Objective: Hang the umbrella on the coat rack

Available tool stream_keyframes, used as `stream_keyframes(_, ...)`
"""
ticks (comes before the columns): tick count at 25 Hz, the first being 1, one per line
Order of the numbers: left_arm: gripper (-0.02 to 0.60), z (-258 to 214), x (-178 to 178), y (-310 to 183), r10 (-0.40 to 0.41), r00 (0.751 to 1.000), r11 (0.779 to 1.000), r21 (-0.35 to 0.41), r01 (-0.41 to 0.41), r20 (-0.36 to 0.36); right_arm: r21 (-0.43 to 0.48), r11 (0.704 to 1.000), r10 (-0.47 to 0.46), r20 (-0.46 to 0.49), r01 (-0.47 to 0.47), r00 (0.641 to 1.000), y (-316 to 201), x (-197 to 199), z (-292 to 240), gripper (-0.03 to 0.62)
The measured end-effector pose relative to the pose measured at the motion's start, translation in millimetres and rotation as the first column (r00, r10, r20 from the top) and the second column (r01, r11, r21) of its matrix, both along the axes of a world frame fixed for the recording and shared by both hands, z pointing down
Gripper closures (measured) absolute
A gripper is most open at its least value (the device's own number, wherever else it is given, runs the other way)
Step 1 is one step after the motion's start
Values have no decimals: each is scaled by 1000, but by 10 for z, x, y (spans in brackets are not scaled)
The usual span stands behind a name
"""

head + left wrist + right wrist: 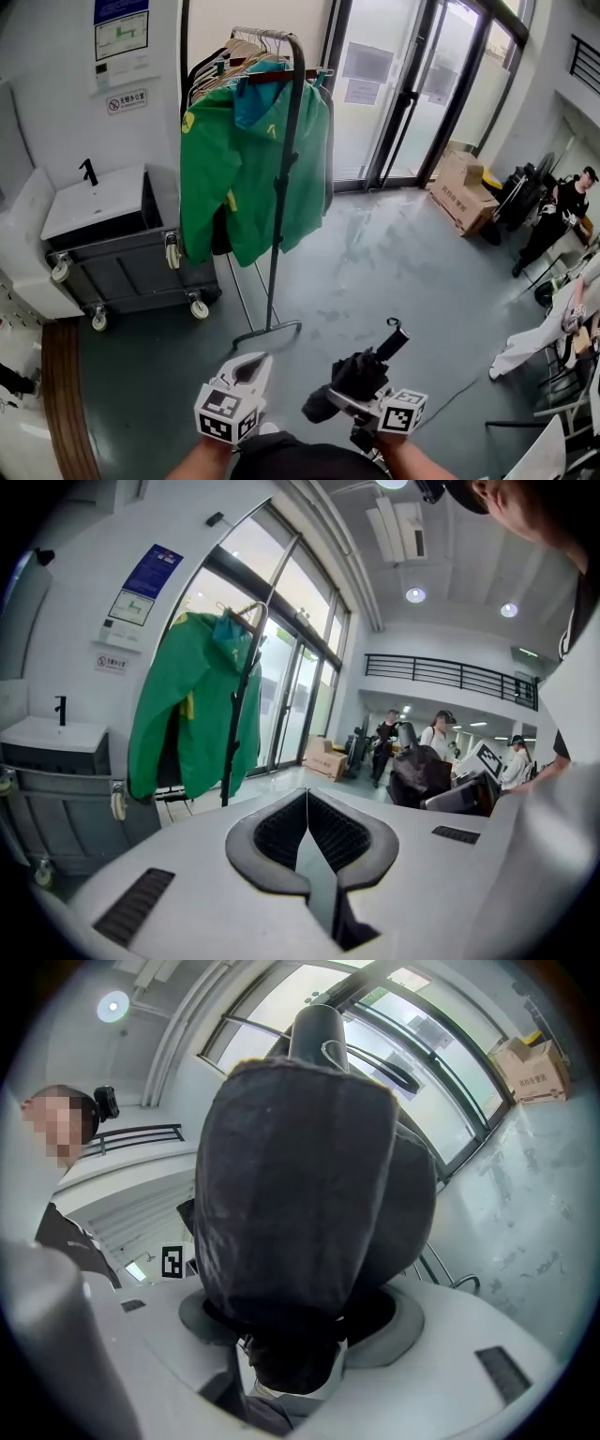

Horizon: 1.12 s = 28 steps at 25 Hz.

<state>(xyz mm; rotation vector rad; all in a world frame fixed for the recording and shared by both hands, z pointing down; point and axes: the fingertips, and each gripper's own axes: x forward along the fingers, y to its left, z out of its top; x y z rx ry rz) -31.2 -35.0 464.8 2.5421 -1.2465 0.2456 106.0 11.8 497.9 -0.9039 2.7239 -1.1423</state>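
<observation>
A black coat rack (pixel 285 178) stands ahead on the grey floor, with a green jacket (pixel 246 167) and several hangers on its top bar. My right gripper (pixel 362 401) is shut on a folded black umbrella (pixel 354 377), whose handle (pixel 395 338) points up and toward the rack. In the right gripper view the umbrella (pixel 300 1194) fills the frame between the jaws of the gripper (pixel 295 1335). My left gripper (pixel 247 369) hovers low beside it, shut and holding nothing. Its pads (pixel 281 832) touch, and the jacket (pixel 192 714) and rack pole (pixel 239 719) show beyond them.
A grey wheeled cart (pixel 127 267) carrying a white sink (pixel 92 199) stands left of the rack. Glass doors (pixel 412 84) are behind it. Cardboard boxes (pixel 461 187) and people (pixel 555 220) are at the right. A thin cable (pixel 459 392) lies on the floor.
</observation>
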Motion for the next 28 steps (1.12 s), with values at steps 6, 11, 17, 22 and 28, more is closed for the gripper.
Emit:
stream_keyframes(6, 566, 99, -239, -303, 21, 1000, 1000, -13, -20, 13, 12, 1000, -3, 15, 3, 1000, -348, -336, -35, 330)
stream_keyframes(11, 566, 203, -375, -380, -17, 1000, 999, -37, 16, -15, 0, 1000, -20, 1, 20, 1000, -454, -410, 17, 330)
stream_keyframes(17, 566, 256, -378, -543, -20, 1000, 998, -60, 20, 4, -3, 1000, -26, 0, 26, 1000, -661, -366, 62, 330)
stream_keyframes(22, 566, 257, -318, -803, -52, 999, 997, -59, 53, 11, 16, 997, -74, 4, 74, 997, -1044, -372, 62, 330)
stream_keyframes(28, 566, 61, -397, -1313, -164, 986, 986, -28, 165, 35, 57, 978, -201, 15, 200, 980, -1664, -458, -104, 330)
